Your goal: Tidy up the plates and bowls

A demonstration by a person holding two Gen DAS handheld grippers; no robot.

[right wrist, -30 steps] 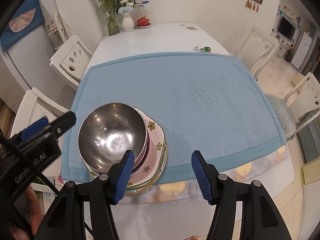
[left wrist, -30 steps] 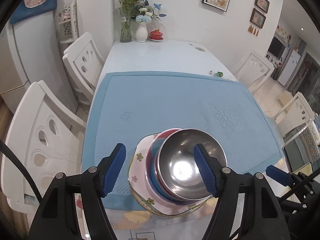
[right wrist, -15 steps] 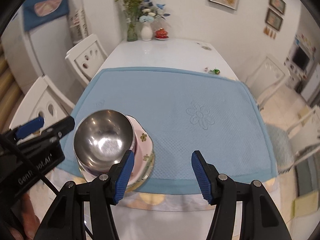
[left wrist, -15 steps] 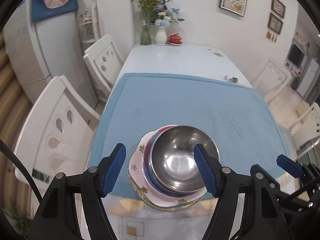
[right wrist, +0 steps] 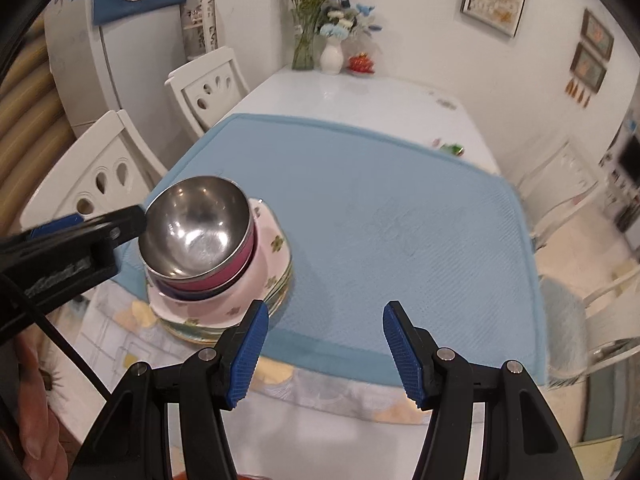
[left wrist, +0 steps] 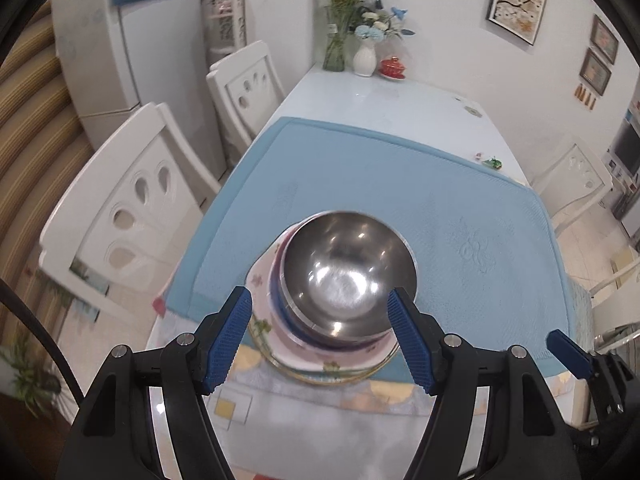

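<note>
1. The left gripper has its jaws spread wide and holds nothing; its blue pads stand on either side of the stack as the left wrist view shows it, apart from it and nearer the camera.
2. The right gripper is likewise wide open and has hold of nothing, hanging over the near edge of the blue mat, to the right of the stack.
3. The steel bowl sits uppermost, nested in a pink bowl with a dark blue bowl under that.
4. The bowls rest on a pink floral plate, which lies on further plates beneath.
5. The whole stack stands at the near left corner of the mat, partly overhanging onto the patterned tablecloth.
6. The table carries, at its far end, a glass vase of greenery, a white vase and a red lidded cup.
7. White chairs stand along the left side.
</note>
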